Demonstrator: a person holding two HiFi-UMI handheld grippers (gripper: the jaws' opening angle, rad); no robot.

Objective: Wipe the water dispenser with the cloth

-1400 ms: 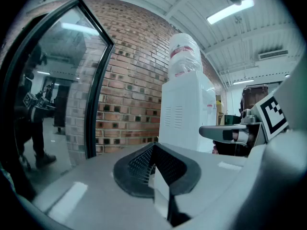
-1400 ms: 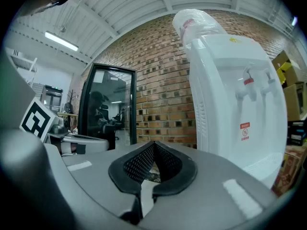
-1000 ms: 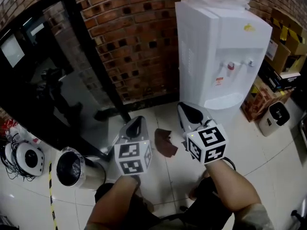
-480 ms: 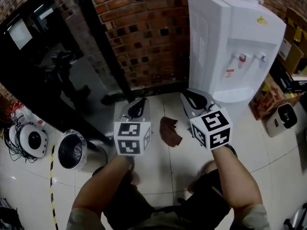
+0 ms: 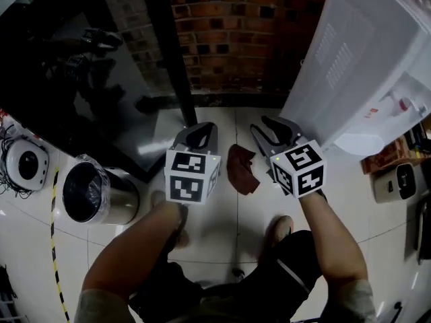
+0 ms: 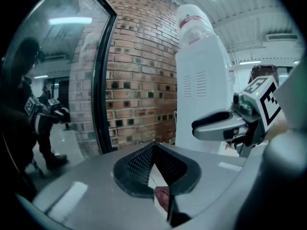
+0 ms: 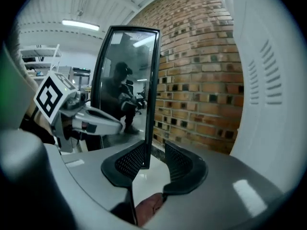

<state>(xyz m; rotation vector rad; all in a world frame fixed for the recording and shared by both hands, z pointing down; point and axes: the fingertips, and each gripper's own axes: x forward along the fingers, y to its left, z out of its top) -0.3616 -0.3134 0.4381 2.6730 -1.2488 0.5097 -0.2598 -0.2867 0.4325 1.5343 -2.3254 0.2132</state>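
Observation:
A crumpled red-brown cloth (image 5: 241, 169) lies on the white tiled floor, between and below my two grippers. It also shows as a reddish patch low in the left gripper view (image 6: 162, 196) and in the right gripper view (image 7: 148, 206). The white water dispenser (image 5: 363, 59) stands at the right against the brick wall. My left gripper (image 5: 200, 134) (image 6: 153, 146) is shut and holds nothing. My right gripper (image 5: 276, 130) (image 7: 154, 147) is open; its jaws have just been opening, with nothing between them. Neither gripper touches the cloth.
A steel bin with a black liner (image 5: 91, 194) stands at the left on the floor. A black-framed glass panel (image 5: 172, 66) runs beside the brick wall (image 5: 242, 32). A small appliance (image 5: 397, 180) sits at the right. The person's foot (image 5: 279, 227) is just behind the cloth.
Both grippers have sunk toward the floor and the cloth. The head view has tipped downward, so the dispenser now fills the upper right. The right jaws have parted.

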